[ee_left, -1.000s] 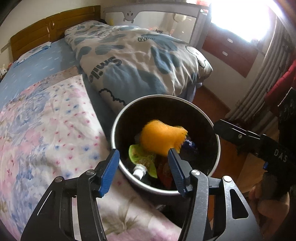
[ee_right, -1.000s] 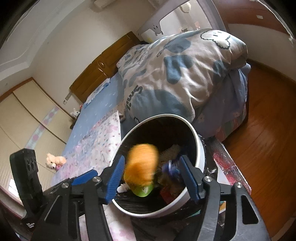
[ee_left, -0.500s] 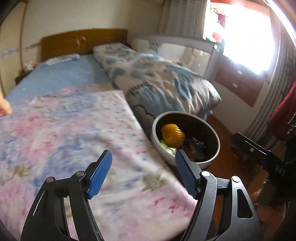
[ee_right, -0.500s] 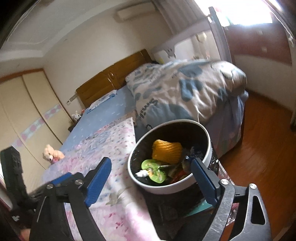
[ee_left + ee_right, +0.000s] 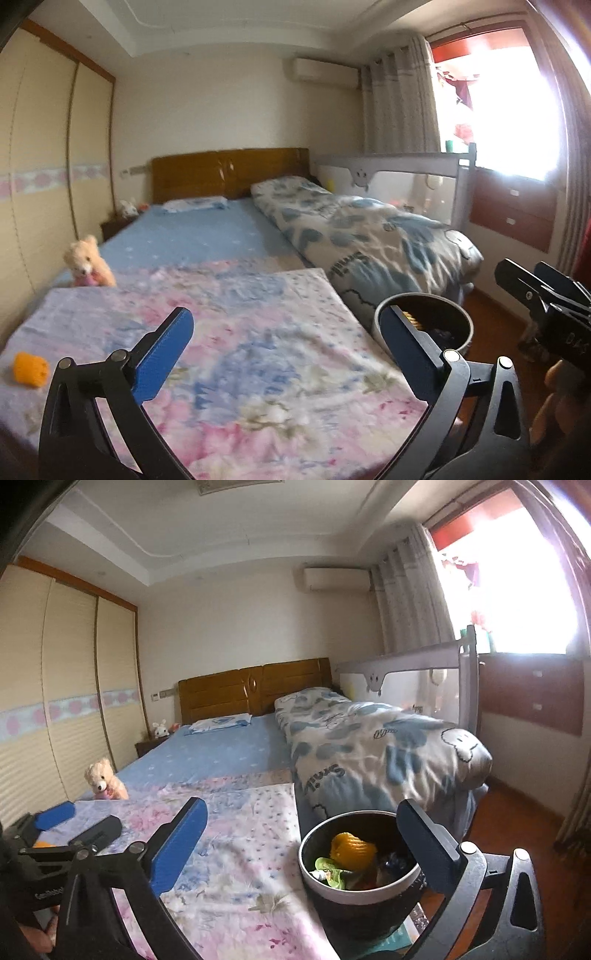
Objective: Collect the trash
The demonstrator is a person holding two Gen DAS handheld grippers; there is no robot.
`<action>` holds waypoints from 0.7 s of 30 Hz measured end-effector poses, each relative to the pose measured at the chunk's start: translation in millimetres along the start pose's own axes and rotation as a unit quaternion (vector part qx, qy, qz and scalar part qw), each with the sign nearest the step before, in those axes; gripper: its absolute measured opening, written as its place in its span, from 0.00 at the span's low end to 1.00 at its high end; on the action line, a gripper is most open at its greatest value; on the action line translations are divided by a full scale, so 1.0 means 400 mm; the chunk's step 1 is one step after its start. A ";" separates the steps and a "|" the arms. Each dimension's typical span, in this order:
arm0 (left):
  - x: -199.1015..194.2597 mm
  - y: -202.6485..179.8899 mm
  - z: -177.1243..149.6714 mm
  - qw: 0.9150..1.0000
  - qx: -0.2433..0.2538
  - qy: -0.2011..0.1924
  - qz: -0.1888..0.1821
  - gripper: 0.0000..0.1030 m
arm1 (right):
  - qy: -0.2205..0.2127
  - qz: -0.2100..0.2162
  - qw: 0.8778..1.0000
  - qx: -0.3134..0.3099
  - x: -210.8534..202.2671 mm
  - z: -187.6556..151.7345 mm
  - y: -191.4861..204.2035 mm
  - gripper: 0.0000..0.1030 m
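Left gripper (image 5: pixel 286 350) and right gripper (image 5: pixel 306 840) just spread wide — both empty.

A pink-and-blue floral blanket (image 5: pixel 258 354) lies beside a white quilt (image 5: pixel 388 753) with blue blotches, near a black bin (image 5: pixel 354 912).

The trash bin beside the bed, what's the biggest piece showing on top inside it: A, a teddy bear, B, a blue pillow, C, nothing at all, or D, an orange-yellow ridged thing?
D: in the right wrist view the trash bin holds an orange-yellow ridged thing lying on top of green and dark scraps.
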State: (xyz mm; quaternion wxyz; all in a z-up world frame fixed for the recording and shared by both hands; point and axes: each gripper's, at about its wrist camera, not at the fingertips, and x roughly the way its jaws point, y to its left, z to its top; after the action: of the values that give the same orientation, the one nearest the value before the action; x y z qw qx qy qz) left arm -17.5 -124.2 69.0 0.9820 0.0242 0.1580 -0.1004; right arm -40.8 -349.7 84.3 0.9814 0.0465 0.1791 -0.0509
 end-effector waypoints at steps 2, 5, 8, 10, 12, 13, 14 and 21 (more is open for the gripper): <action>0.000 0.004 -0.010 1.000 0.003 0.003 0.010 1.00 | 0.002 0.002 1.000 0.003 -0.002 -0.011 0.004 1.00; 0.013 0.009 -0.026 1.000 0.005 0.023 0.012 1.00 | 0.011 0.000 1.000 0.002 0.005 -0.032 0.006 1.00; 0.021 0.008 -0.042 0.999 0.009 0.036 0.019 1.00 | 0.019 0.001 1.000 0.000 0.013 -0.047 0.014 1.00; 0.025 0.008 -0.046 0.999 0.011 0.039 0.025 1.00 | 0.025 0.002 1.000 -0.001 0.011 -0.052 0.016 1.00; 0.029 0.010 -0.047 0.999 0.009 0.041 0.029 1.00 | 0.027 0.001 1.000 0.002 0.013 -0.055 0.013 1.00; 0.031 0.011 -0.046 0.999 0.008 0.042 0.031 1.00 | 0.026 0.002 1.000 0.003 0.012 -0.056 0.011 1.00; 0.032 0.011 -0.046 0.999 0.008 0.042 0.032 1.00 | 0.026 0.001 1.000 0.004 0.010 -0.057 0.010 1.00; 0.027 0.011 -0.049 0.999 0.012 0.040 0.032 1.00 | 0.026 0.003 1.000 0.004 0.010 -0.057 0.010 1.00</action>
State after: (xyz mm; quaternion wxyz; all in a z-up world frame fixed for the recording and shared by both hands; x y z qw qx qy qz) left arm -12.5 -120.4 47.3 0.9773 0.0448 0.1948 -0.0698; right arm -44.6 -343.6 61.9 0.9764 0.0524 0.2040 -0.0472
